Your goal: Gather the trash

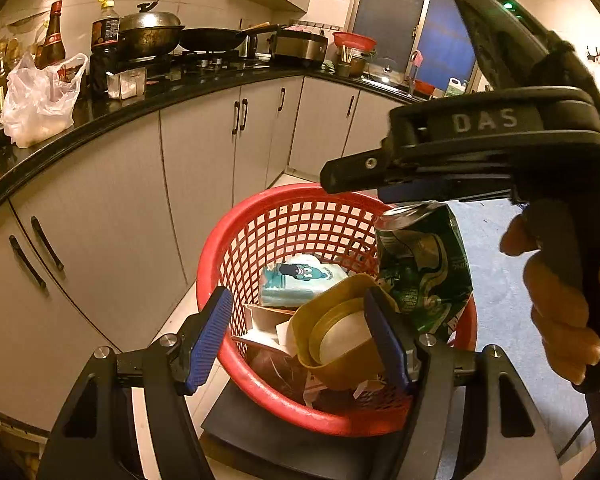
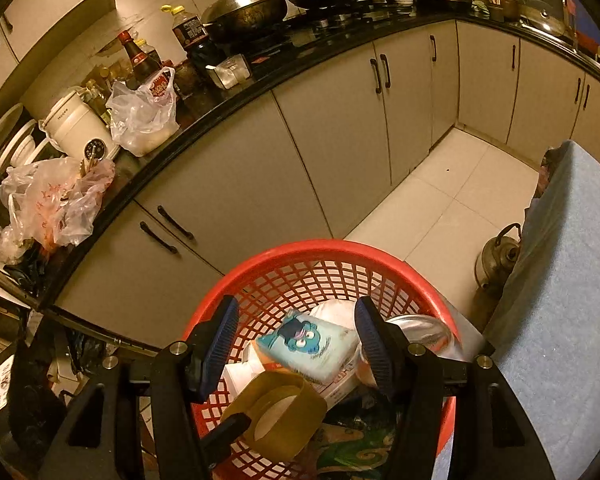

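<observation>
The left claw (image 1: 298, 340) hangs half-open over the near rim of the basket (image 1: 296, 192) and grips nothing. Its left pad sits outside the rim and its right pad sits inside, in front of a gold cup (image 1: 340, 344); whether that pad touches the cup I cannot tell.

The right claw (image 2: 296, 340) is also half-open, with bare pads, pointing down into the basket from above. A hand (image 1: 560, 320) holds its handle on the right. Straight below the gap between its fingers lies a tissue pack (image 1: 300, 280).

The trash now in play is a crushed green can (image 1: 424, 264). It stands upright just under the right claw's fingers, against the right rim of the basket. In the right wrist view its silver top shows outside the right finger, not between the pads. Whether a finger still touches it I cannot tell.

The basket holds the cup, the tissue pack and paper scraps at its bottom, with open space above them. It rests on a dark mat (image 1: 260, 432).

To the left and beyond, cabinets (image 2: 240, 184) stand close, under a crowded counter (image 1: 112, 116). Far right of the basket, pale floor (image 2: 440, 200) lies open. A kettle (image 2: 500, 256) and a blue cloth (image 2: 572, 280) close off the right side.
</observation>
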The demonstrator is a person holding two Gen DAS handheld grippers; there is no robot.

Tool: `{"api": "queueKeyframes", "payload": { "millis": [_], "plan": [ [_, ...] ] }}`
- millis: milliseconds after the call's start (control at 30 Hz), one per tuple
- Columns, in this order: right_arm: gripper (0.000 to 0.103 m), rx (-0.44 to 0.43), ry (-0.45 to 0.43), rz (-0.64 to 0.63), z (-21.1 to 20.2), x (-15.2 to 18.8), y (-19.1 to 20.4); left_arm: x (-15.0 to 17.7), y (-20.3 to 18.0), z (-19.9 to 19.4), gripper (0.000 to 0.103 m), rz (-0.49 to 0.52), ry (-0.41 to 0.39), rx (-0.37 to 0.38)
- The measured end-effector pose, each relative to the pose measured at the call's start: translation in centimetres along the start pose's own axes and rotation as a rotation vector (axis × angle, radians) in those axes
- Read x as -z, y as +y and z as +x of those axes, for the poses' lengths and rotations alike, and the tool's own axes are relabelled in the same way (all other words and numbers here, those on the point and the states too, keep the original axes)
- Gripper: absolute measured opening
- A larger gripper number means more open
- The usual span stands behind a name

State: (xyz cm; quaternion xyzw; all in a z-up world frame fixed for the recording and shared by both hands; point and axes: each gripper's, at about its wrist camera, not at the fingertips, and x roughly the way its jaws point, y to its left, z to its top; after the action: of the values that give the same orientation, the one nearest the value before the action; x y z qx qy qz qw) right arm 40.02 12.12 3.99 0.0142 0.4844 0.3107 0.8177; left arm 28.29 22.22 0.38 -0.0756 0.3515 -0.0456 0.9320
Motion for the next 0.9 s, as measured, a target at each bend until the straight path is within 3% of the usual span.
{"api": "queueKeyframes", "payload": {
  "millis": [333, 700, 900],
  "plan": [
    [0.065, -0.021, -0.078, 0.033, -4.4, 1.2, -1.4, 0.0, -0.6, -0.7, 0.067, 0.002, -0.01, -0.028],
    [0.073, 0.064, -0.1, 0.062, -6.4, 3.6, -3.2, 0.3, -1.8, -1.0, 0.071, -0.003, -0.008, -0.092],
    [0.079, 0.119, -0.115, 0.067, -7.3, 4.6, -4.2, 0.5, -2.2, -1.1, 0.081, -0.012, -0.017, -0.138]
  ]
}}
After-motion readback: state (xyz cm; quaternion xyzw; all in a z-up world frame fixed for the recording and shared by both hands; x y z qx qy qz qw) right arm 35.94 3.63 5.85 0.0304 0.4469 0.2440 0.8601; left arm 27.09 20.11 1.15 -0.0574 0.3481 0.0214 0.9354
